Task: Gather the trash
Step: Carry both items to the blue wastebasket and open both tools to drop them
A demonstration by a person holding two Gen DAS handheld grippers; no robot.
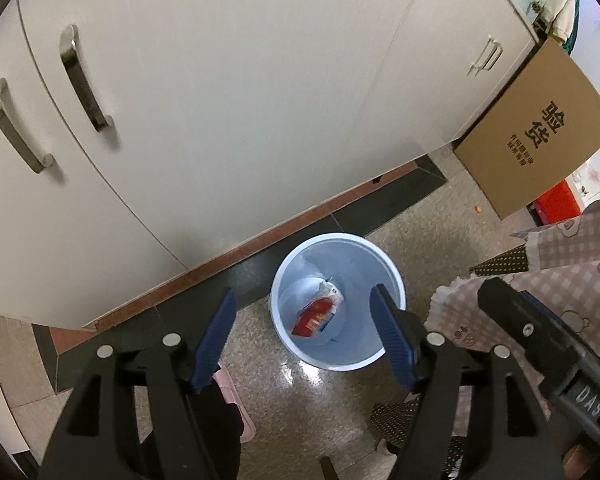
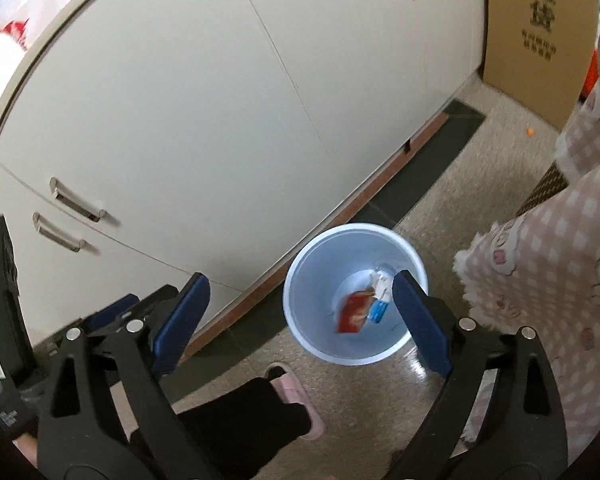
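Observation:
A pale blue round bin (image 1: 360, 260) stands on the speckled floor by the cabinet's plinth. A red and white wrapper (image 1: 316, 316) lies at its bottom. My left gripper (image 1: 304, 295) hangs above the bin, open, with nothing between its blue pads. In the right wrist view the same bin (image 2: 320, 276) holds the red wrapper (image 2: 354, 313), slightly blurred, and a blue and white piece (image 2: 380, 306) beside it. My right gripper (image 2: 302, 278) is also above the bin, open wide and empty. The right gripper's black body (image 1: 540, 332) shows at the right of the left wrist view.
Cream cabinet doors (image 1: 220, 100) with metal handles (image 1: 84, 80) rise behind the bin. A cardboard box (image 1: 540, 132) leans at the cabinet's right end. A pink checked cloth (image 2: 560, 280) hangs close on the right. A pink slipper (image 2: 296, 396) and dark trouser leg are below.

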